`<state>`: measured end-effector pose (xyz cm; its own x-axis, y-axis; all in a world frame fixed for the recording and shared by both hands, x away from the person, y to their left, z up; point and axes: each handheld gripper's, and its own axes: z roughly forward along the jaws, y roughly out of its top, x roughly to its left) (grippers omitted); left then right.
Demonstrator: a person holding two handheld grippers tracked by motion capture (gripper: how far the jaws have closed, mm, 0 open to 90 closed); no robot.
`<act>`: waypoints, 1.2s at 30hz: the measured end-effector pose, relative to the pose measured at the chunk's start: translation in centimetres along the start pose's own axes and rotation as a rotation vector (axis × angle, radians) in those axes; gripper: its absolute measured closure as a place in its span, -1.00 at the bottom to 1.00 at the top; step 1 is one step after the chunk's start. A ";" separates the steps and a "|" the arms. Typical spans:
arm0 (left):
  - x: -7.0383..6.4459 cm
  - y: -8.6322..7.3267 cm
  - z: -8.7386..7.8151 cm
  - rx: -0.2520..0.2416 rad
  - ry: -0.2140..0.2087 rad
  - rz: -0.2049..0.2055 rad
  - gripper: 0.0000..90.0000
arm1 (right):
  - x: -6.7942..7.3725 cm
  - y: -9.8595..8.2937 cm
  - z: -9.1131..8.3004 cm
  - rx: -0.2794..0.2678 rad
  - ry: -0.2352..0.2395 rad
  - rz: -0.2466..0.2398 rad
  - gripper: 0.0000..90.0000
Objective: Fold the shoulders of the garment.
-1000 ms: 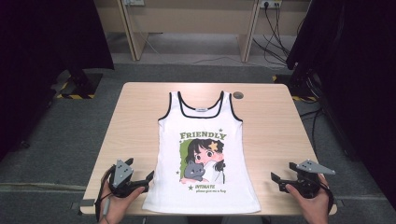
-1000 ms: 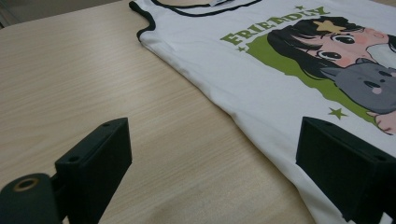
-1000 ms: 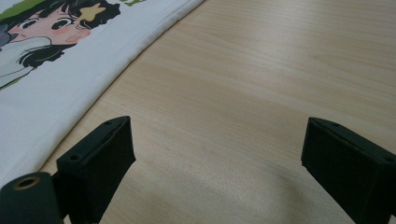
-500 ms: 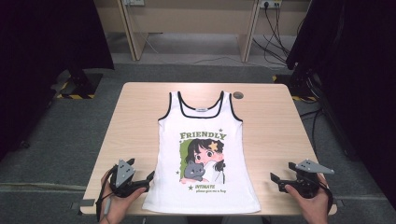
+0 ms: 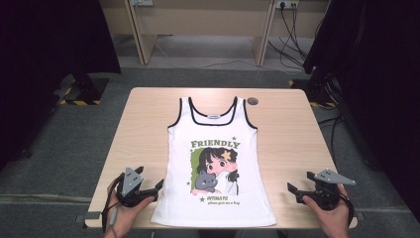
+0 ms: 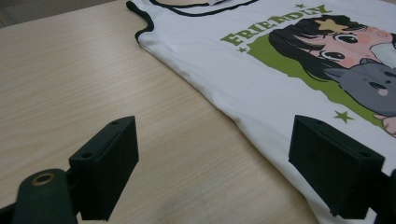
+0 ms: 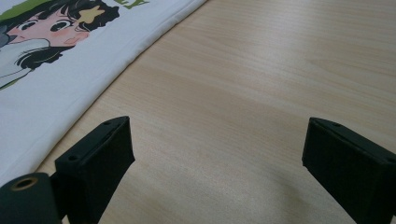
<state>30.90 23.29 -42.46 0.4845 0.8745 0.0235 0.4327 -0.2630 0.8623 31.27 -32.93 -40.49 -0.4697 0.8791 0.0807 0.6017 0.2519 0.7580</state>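
A white tank top (image 5: 213,134) with black trim, the word FRIENDLY and a cartoon girl with a cat lies flat in the middle of the wooden table (image 5: 287,129). My left gripper (image 5: 152,177) is open, low over the table just left of the shirt's lower side edge. In the left gripper view the open left gripper (image 6: 233,158) has one jaw over bare wood and the other over the shirt's (image 6: 280,88) edge. My right gripper (image 5: 298,181) is open near the front right of the table. The right gripper (image 7: 224,163) has bare wood between its jaws, with the shirt (image 7: 56,88) off to its left.
A small dark round disc (image 5: 252,101) sits on the table beside the shirt's right shoulder strap. Bare wood runs along both sides of the shirt. Beyond the table are a grey floor, desk legs (image 5: 141,39), cables (image 5: 292,25) and black curtains (image 5: 49,64).
The left gripper has edged slightly towards the shirt's side edge. The right gripper and the shirt have stayed where they were.
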 end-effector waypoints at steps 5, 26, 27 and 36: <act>1.7 3.3 2.8 0.002 -0.001 -0.002 -0.59 | -0.1 0.2 0.1 -0.010 -0.008 -0.009 -0.80; 7.4 11.9 17.1 0.124 0.071 -0.107 -0.55 | 0.7 0.7 -0.2 -0.034 -0.010 -0.066 -0.79; 7.5 12.2 17.6 0.136 0.075 -0.104 -0.56 | 0.7 0.7 -0.2 -0.037 -0.010 -0.067 -0.80; 7.8 13.7 21.4 0.199 0.106 -0.135 -0.57 | 1.0 0.7 -0.1 -0.043 -0.003 -0.072 -0.79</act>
<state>56.88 17.81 -41.24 0.3346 0.9421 -0.0230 0.6339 -0.2069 0.7452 31.16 -31.97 -39.84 -0.5083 0.8609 0.0232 0.5385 0.2967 0.7887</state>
